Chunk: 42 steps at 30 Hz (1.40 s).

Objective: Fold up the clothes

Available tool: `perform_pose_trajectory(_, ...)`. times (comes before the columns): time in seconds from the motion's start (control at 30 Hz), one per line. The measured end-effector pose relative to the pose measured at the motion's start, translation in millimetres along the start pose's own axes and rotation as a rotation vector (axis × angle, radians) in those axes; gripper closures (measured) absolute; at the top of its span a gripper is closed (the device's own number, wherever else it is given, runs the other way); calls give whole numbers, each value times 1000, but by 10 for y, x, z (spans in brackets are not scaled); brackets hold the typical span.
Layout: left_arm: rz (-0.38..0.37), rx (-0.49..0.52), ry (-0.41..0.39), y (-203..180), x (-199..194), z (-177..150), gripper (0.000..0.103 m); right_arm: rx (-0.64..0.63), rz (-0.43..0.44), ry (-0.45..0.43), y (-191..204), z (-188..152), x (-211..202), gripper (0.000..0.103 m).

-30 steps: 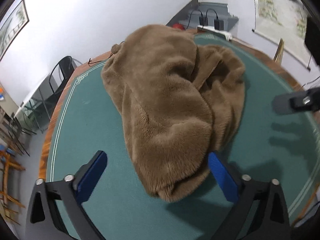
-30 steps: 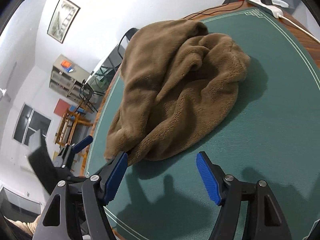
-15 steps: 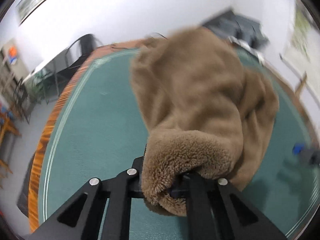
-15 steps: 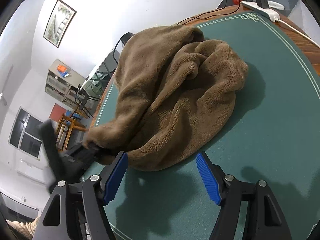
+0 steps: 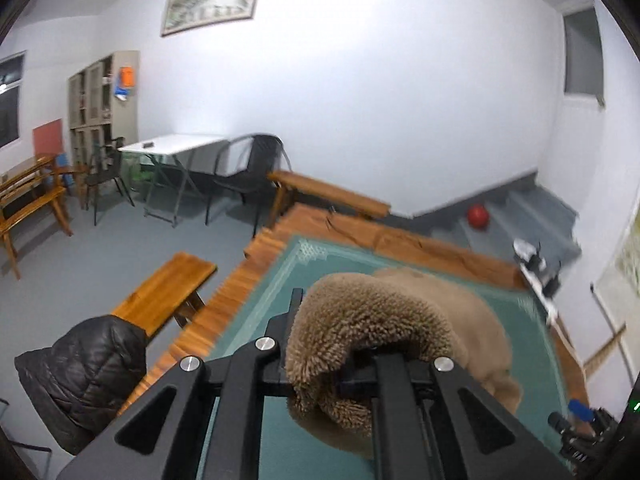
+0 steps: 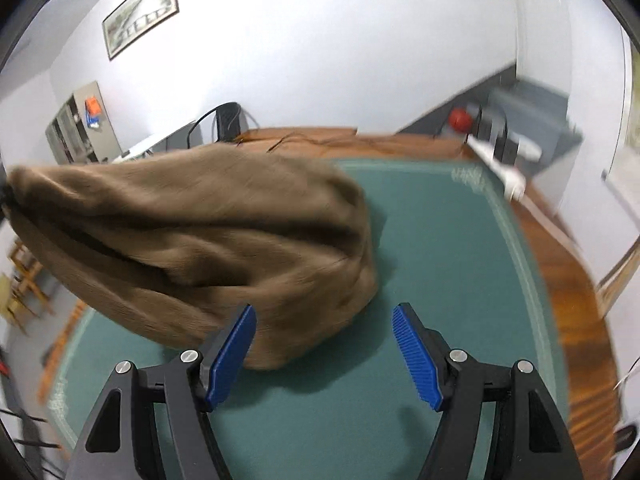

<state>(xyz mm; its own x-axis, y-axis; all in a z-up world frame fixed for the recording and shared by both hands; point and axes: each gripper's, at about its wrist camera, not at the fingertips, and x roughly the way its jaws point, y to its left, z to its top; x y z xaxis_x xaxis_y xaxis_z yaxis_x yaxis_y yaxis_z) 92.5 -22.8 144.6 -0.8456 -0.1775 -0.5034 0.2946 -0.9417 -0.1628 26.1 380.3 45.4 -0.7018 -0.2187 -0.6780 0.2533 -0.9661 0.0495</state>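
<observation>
A brown fleece garment (image 5: 400, 320) lies on the green table (image 5: 280, 296). My left gripper (image 5: 340, 376) is shut on one edge of it, and the fleece bulges over the jaws and hides the fingertips. In the right wrist view the same garment (image 6: 208, 248) is pulled up and stretched to the left, with its far end still on the green table (image 6: 460, 260). My right gripper (image 6: 324, 352) is open and empty, just in front of the garment's near edge, with its left blue pad (image 6: 234, 350) close to the fleece.
The table has a wooden rim (image 5: 224, 300). A wooden bench (image 5: 168, 292) and a black padded jacket (image 5: 84, 380) stand to the left of it. A power strip (image 6: 500, 168) lies at the far right edge. Chairs and a white table stand further back.
My left gripper closed on the garment's near edge, then lifted and pulled it up to the left. The right gripper stayed open and moved closer to the garment.
</observation>
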Motion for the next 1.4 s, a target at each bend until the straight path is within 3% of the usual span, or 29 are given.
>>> perform_pose_trajectory(0.2, -15, 23, -56, 87, -163, 230, 91, -244, -92, -34, 269, 59, 271, 30)
perform_pose_trajectory(0.4, -64, 47, -62, -41, -244, 262, 91, -358, -44, 21, 596, 241, 871, 30)
perform_pose_trajectory(0.53, -59, 46, -50, -38, -195, 244, 91, -300, -2, 56, 650, 583, 1163, 30)
perform_pose_trajectory(0.67, -26, 8, 1, 103, -44, 155, 91, -173, -13, -17, 600, 1145, 1072, 30)
perform_pose_trajectory(0.8, 1, -38, 62, 256, 112, 26, 91, -71, 121, -65, 578, 1371, 736, 30)
perform_pose_trajectory(0.93, 1, -54, 83, 339, 182, -42, 91, -174, 226, -12, 735, 868, 372, 30)
perform_pose_trajectory(1.17, -16, -44, 88, 317, 240, -21, 91, -306, 308, 236, 740, -101, 508, 30)
perform_pose_trajectory(1.37, -41, -33, 95, 272, 241, -9, 90, -284, 269, 315, 820, -262, 925, 30)
perform_pose_trajectory(1.4, -47, -32, 96, 269, 237, -4, 90, -257, 264, 334, 816, -269, 1023, 37)
